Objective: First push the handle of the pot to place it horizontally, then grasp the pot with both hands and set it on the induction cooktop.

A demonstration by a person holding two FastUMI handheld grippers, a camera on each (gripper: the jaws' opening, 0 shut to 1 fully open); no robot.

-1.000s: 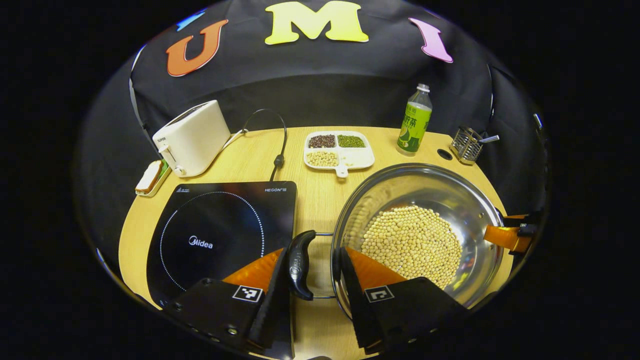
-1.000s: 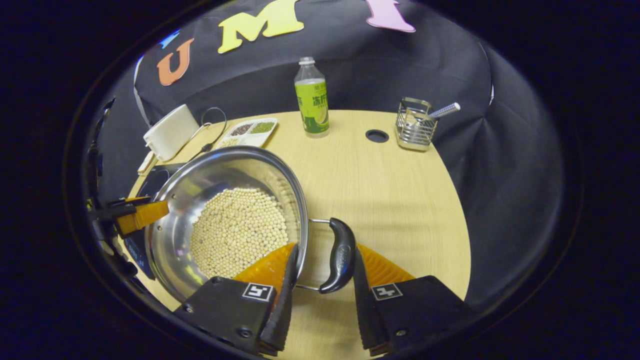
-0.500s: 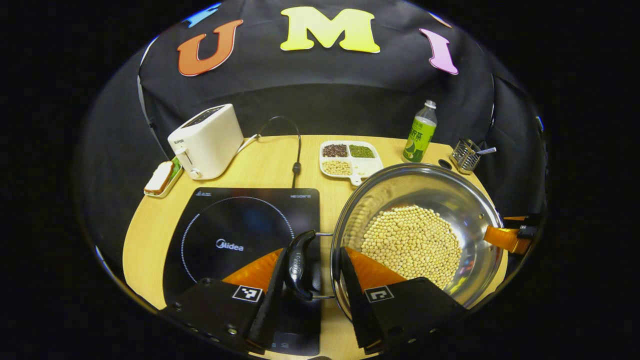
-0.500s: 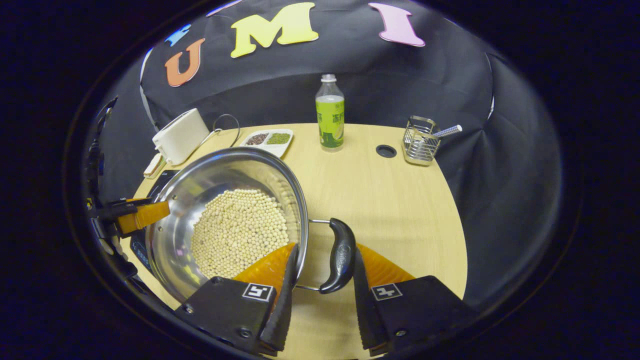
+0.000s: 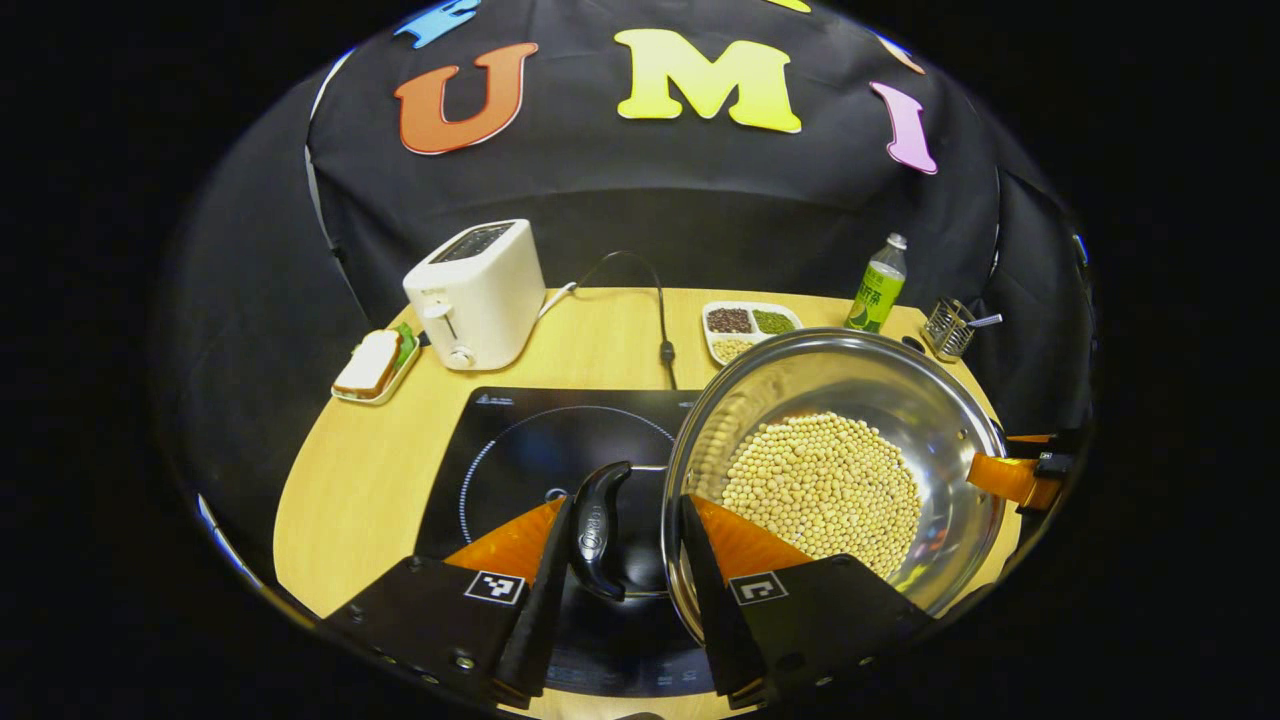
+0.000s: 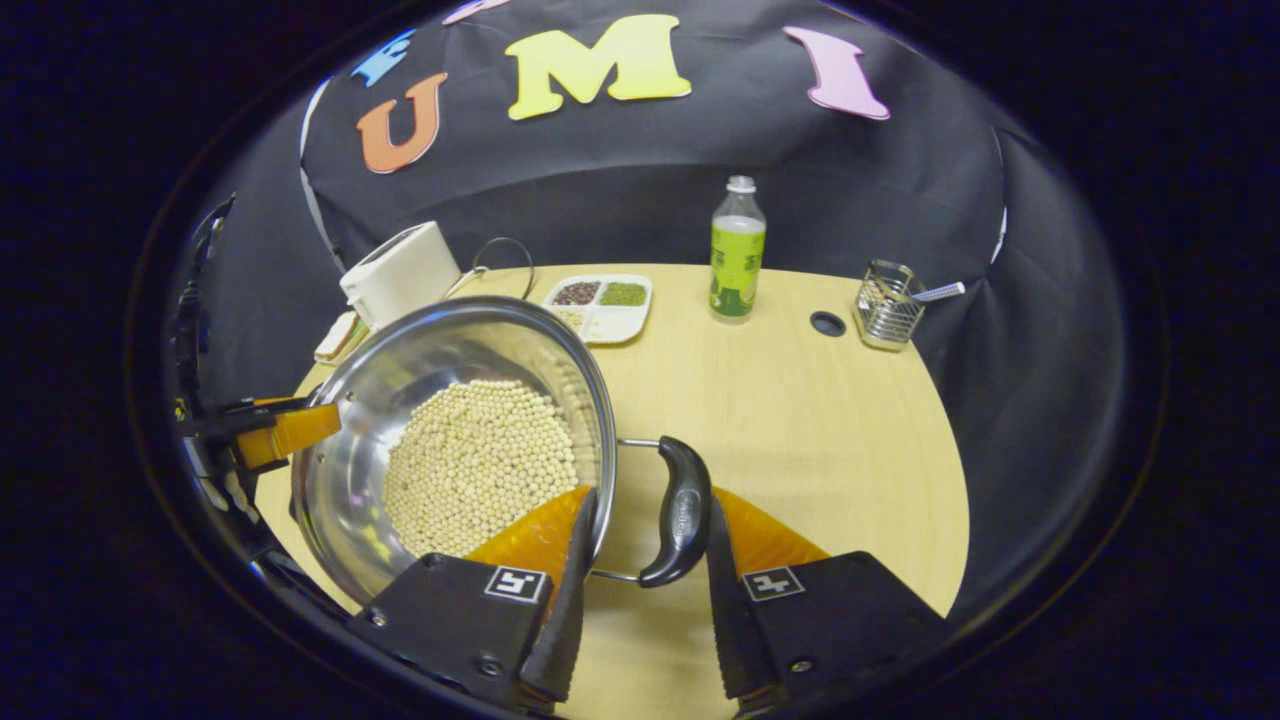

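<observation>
Pot [image 5: 830, 470] over induction cooktop [image 5: 540, 450]; left tool [image 5: 620, 560], right tool [image 6: 645, 560] each clamp a handle.

Even, bright overhead lighting on the wooden table [image 5: 380, 450], glare and reflections seen on the steel pot [image 5: 860, 390] wall, strong fisheye bending at the edges, booth cloth left dim, sharp focus held throughout, shadows kept soft.

cooktop [image 5: 520, 440] part hidden behind pot [image 5: 880, 390], sandwich [image 6: 335, 338] half-hidden
</observation>
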